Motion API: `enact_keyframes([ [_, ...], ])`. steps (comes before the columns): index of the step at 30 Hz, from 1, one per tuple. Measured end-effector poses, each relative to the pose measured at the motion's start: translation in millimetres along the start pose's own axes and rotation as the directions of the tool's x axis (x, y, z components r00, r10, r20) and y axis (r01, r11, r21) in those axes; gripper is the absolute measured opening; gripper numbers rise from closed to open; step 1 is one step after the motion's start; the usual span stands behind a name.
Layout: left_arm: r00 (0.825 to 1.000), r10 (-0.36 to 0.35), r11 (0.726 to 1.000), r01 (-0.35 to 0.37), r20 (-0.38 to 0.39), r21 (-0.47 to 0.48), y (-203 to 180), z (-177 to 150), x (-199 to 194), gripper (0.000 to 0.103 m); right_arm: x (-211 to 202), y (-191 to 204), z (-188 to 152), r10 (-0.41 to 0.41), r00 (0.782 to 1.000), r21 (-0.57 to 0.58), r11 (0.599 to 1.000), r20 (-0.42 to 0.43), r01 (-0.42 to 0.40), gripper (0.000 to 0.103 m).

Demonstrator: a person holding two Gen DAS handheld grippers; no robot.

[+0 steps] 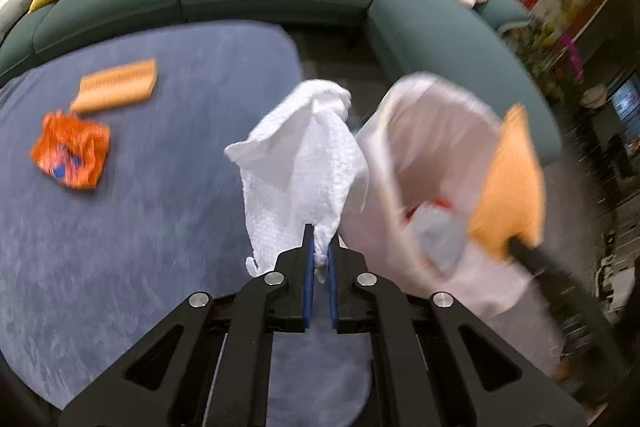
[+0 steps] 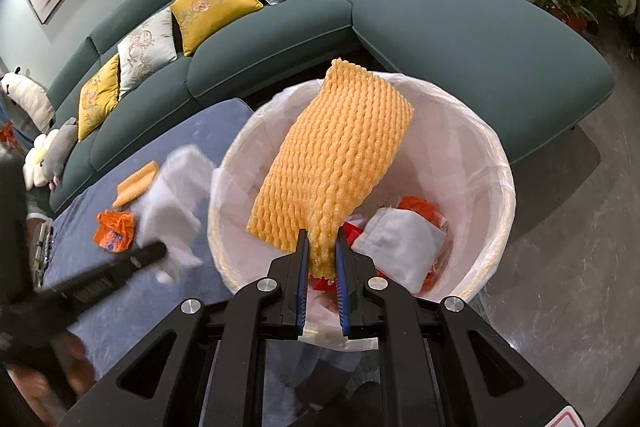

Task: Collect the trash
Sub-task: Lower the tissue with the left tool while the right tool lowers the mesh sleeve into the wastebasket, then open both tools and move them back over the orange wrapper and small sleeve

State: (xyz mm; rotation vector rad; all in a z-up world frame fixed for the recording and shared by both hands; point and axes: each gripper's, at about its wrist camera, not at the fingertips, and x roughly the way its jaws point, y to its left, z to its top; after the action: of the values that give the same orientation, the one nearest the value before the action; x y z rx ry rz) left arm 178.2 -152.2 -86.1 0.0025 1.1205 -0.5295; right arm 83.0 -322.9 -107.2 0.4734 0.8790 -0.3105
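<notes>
blurred: left-wrist view, foam sleeve (image 1: 510,183) and bin (image 1: 420,163) smeared | right-wrist view: paper towel (image 2: 172,199) smeared | hidden: bin floor under trash | cut off: sofa (image 2: 460,39) ends

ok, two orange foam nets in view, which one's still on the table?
The smaller-looking orange foam net lying flat on the blue table beside the crumpled orange wrapper. The other net is held over the bin.

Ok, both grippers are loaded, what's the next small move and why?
Probably open the right gripper: its orange foam net already hangs over the lined bin, so it should drop in. The left gripper holds the white tissue short of the rim.
</notes>
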Motion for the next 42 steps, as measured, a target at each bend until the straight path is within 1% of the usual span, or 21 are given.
enact_keyframes([
  [2, 0.999, -0.013, 1.0, 0.012, 0.03, 0.019, -12.3, 5.2, -12.9, 0.005, -5.0, 0.2, 0.5, -0.001, 1.0, -0.001, 1.0, 0.012, 0.001, 0.012],
  [4, 0.997, -0.044, 0.998, 0.041, 0.063, 0.041, -29.3, 14.3, -26.7, 0.005, -10.3, -0.5, 1.0, -0.002, 1.0, 0.0, 1.0, 0.022, 0.002, 0.012],
  [7, 0.994, -0.072, 0.995, 0.065, 0.086, 0.08, -51.8, 21.7, -37.1, 0.005, -18.3, -3.9, 2.9, -0.01, 0.999, 0.005, 1.0, 0.036, 0.01, 0.012],
  [8, 0.993, -0.079, 0.994, 0.071, 0.088, 0.089, -59.2, 25.9, -34.6, 0.006, -20.4, -5.6, 2.6, -0.012, 0.999, 0.007, 1.0, 0.039, 0.012, 0.012],
  [11, 0.991, -0.107, 0.987, 0.096, 0.081, 0.13, -89.5, 29.6, -32.7, 0.006, -28.0, -13.0, 1.9, -0.023, 0.998, 0.02, 1.0, 0.05, 0.022, 0.012],
  [12, 0.991, -0.11, 0.985, 0.099, 0.077, 0.138, -92.4, 33.6, -29.2, 0.006, -29.8, -14.6, 2.1, -0.025, 0.998, 0.023, 0.999, 0.053, 0.024, 0.012],
  [16, 0.991, -0.129, 0.977, 0.119, 0.045, 0.175, -120.6, 30.7, -20.3, 0.006, -37.0, -28.6, 3.0, -0.045, 0.997, 0.048, 0.998, 0.069, 0.042, 0.012],
  [20, 0.991, -0.131, 0.972, 0.126, 0.016, 0.2, -135.1, 26.7, -9.9, 0.006, -39.3, -44.9, 3.9, -0.061, 0.995, 0.078, 0.995, 0.079, 0.055, 0.012],
  [23, 0.993, -0.117, 0.974, 0.113, 0.005, 0.195, -137.1, 24.2, -2.2, 0.008, -40.0, -55.3, 3.9, -0.075, 0.994, 0.1, 0.993, 0.081, 0.067, 0.012],
  [24, 0.994, -0.105, 0.976, 0.102, 0.006, 0.193, -135.7, 24.7, -0.2, 0.014, -40.4, -58.2, 4.4, -0.08, 0.993, 0.107, 0.992, 0.083, 0.071, 0.012],
  [25, 0.995, -0.096, 0.977, 0.093, 0.008, 0.192, -134.4, 24.3, 0.2, 0.027, -40.9, -60.1, 4.7, -0.083, 0.993, 0.113, 0.991, 0.084, 0.073, 0.012],
  [26, 0.997, -0.081, 0.979, 0.077, 0.013, 0.188, -133.0, 23.7, 0.6, 0.036, -40.8, -61.7, 5.5, -0.083, 0.993, 0.117, 0.99, 0.083, 0.073, 0.012],
  [27, 0.997, -0.071, 0.98, 0.065, 0.023, 0.185, -132.7, 24.4, 0.0, 0.047, -40.6, -61.7, 6.7, -0.08, 0.993, 0.118, 0.99, 0.083, 0.07, 0.012],
  [29, 0.997, -0.057, 0.982, 0.048, 0.045, 0.182, -130.9, 24.4, -2.8, 0.05, -39.7, -58.3, 8.5, -0.077, 0.993, 0.107, 0.992, 0.085, 0.068, 0.013],
  [30, 0.998, -0.052, 0.982, 0.043, 0.043, 0.183, -130.6, 24.4, -3.1, 0.052, -39.0, -56.0, 9.7, -0.073, 0.994, 0.098, 0.993, 0.085, 0.064, 0.013],
  [34, 0.998, -0.029, 0.987, 0.019, 0.056, 0.163, -119.3, 26.5, -8.6, 0.053, -34.1, -44.5, 14.8, -0.051, 0.995, 0.072, 0.996, 0.083, 0.045, 0.014],
  [37, 0.998, -0.01, 0.991, 0.001, 0.068, 0.133, -107.0, 28.5, -14.1, 0.058, -33.0, -33.1, 20.2, -0.041, 0.995, 0.053, 0.998, 0.091, 0.036, 0.018],
  [39, 0.997, 0.002, 0.993, -0.01, 0.076, 0.114, -96.8, 30.0, -17.6, 0.058, -34.4, -26.4, 23.6, -0.037, 0.994, 0.05, 0.998, 0.104, 0.032, 0.029],
  [40, 0.997, 0.012, 0.994, -0.021, 0.078, 0.104, -91.0, 30.5, -19.3, 0.06, -35.6, -24.8, 23.9, -0.039, 0.993, 0.051, 0.998, 0.109, 0.034, 0.045],
  [41, 0.997, 0.022, 0.995, -0.029, 0.081, 0.092, -85.0, 31.0, -20.9, 0.062, -38.0, -22.1, 24.6, -0.05, 0.992, 0.057, 0.997, 0.12, 0.043, 0.057],
  [42, 0.996, 0.028, 0.996, -0.035, 0.085, 0.08, -80.0, 31.0, -23.0, 0.065, -39.8, -19.9, 24.9, -0.051, 0.99, 0.061, 0.997, 0.129, 0.044, 0.058],
])
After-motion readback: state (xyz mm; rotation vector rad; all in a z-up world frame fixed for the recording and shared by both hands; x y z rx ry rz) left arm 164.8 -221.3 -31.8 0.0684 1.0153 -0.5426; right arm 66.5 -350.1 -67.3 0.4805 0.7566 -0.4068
